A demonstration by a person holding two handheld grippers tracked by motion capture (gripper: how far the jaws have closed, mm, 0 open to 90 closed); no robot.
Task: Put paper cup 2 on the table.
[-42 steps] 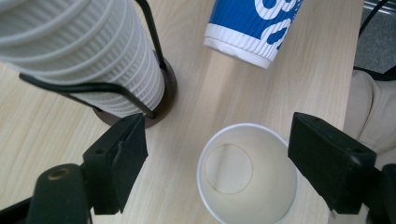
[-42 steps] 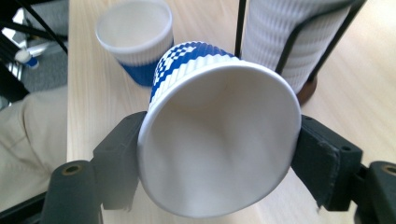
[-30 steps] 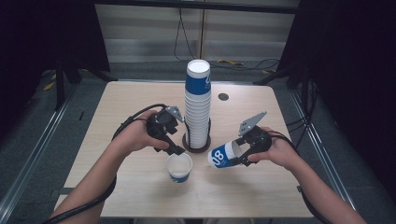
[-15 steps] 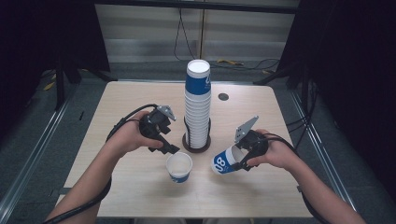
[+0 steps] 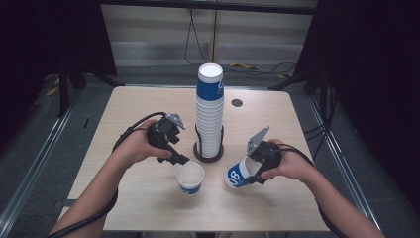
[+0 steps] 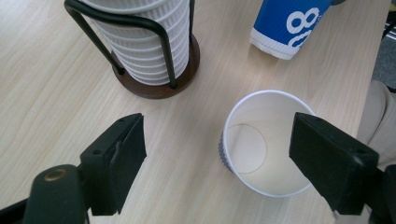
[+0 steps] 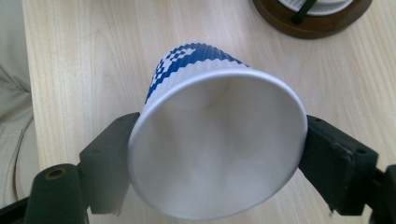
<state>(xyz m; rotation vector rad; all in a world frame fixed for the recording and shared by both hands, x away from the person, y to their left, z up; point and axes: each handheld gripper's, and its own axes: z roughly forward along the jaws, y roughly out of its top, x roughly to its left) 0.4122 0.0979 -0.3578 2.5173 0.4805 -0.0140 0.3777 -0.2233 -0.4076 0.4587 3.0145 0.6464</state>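
A white paper cup stands upright on the table, mouth up, just in front of the cup stack. My left gripper hovers over it, open; in the left gripper view the cup sits between the jaws, near the right one and untouched. My right gripper holds a blue-and-white paper cup, tilted with its base toward the table. In the right gripper view both pads meet the rim of this cup. These jaws have just been opening, with the cup still between them.
A tall stack of paper cups stands in a black wire holder on a round wooden base at the table's middle. A small dark disc lies behind it. Bare wood lies on either side of the hands and along the near edge.
The right hand has drifted slightly toward the near edge, and its cup now tilts base-down instead of lying sideways. The left gripper has eased back a little from the upright cup.
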